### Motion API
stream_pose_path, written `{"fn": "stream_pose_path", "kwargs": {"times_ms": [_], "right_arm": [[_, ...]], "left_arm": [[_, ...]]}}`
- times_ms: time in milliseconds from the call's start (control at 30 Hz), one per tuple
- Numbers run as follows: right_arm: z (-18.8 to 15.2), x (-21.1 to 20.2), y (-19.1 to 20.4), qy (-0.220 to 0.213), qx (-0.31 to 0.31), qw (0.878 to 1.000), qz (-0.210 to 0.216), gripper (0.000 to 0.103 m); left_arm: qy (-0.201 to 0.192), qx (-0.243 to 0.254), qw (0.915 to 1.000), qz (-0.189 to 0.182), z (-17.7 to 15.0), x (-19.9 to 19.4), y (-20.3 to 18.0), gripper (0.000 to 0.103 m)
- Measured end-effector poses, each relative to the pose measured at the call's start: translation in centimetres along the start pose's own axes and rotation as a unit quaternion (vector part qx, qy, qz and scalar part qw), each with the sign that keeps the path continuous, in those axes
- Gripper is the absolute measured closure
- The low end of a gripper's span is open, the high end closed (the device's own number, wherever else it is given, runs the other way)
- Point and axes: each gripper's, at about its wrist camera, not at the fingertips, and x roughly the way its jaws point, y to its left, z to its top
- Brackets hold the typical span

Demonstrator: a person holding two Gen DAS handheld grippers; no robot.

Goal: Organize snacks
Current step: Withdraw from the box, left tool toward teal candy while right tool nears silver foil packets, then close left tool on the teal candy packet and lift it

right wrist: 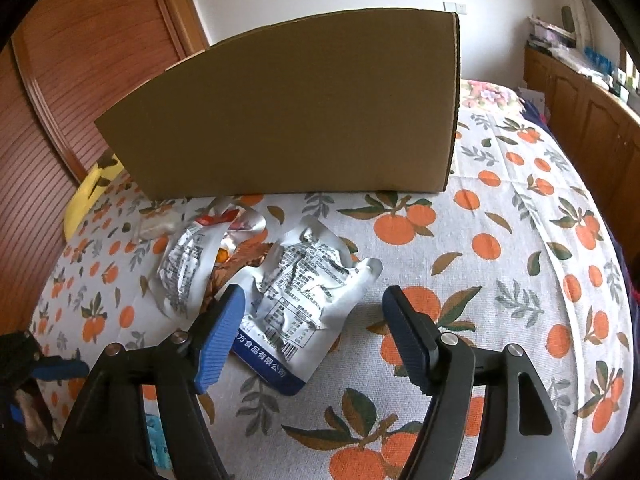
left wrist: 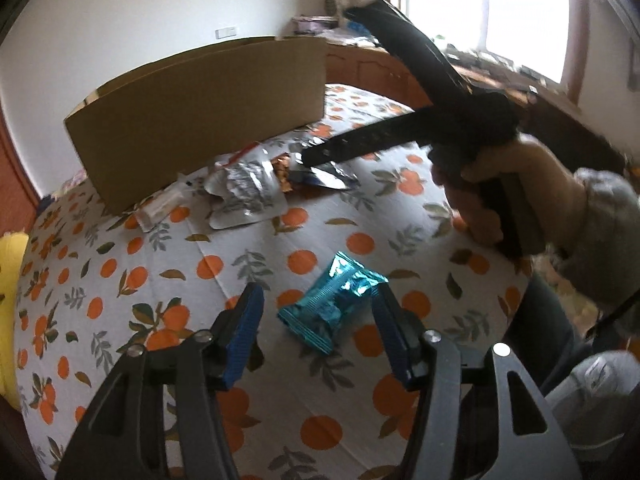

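Observation:
A teal foil snack packet [left wrist: 334, 304] lies on the orange-print cloth, just ahead of my left gripper [left wrist: 318, 300], which is open with the packet between its blue fingertips. A brown cardboard box [left wrist: 200, 120] stands at the back; it also shows in the right wrist view [right wrist: 304, 108]. Silver snack pouches [left wrist: 248, 196] lie in front of it. My right gripper [right wrist: 312, 300] is open and empty above a silver pouch with a blue base [right wrist: 296, 300]. A second crumpled silver pouch [right wrist: 184, 268] lies to its left. The right gripper also shows in the left wrist view [left wrist: 312, 156].
A small clear-wrapped packet [right wrist: 154, 228] lies by the box's left corner. A yellow cushion [right wrist: 90, 192] sits at the left edge of the bed. Wooden cabinets [right wrist: 592, 116] run along the right, a wooden door [right wrist: 80, 80] at the left.

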Motion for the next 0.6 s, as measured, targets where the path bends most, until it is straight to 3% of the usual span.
{"fn": "stream_pose_path", "kwargs": {"times_ms": [233,433,600], "right_arm": [[0.0,0.0,0.1,-0.003,0.0,1.0,-0.011,0.03],[-0.1,-0.1,0.1,-0.004,0.0,1.0,-0.014,0.03],[-0.1,-0.1,0.0,-0.004,0.0,1.0,-0.014,0.03]], "left_arm": [[0.025,0.027,0.999,0.025,0.1,1.5,-0.6,0.045],[0.03,0.007,0.9991,0.031,0.4,1.9,0.0,0.046],[0.014,-0.001,0.9999,0.0,1.3,1.5,-0.2,0.046]]}}
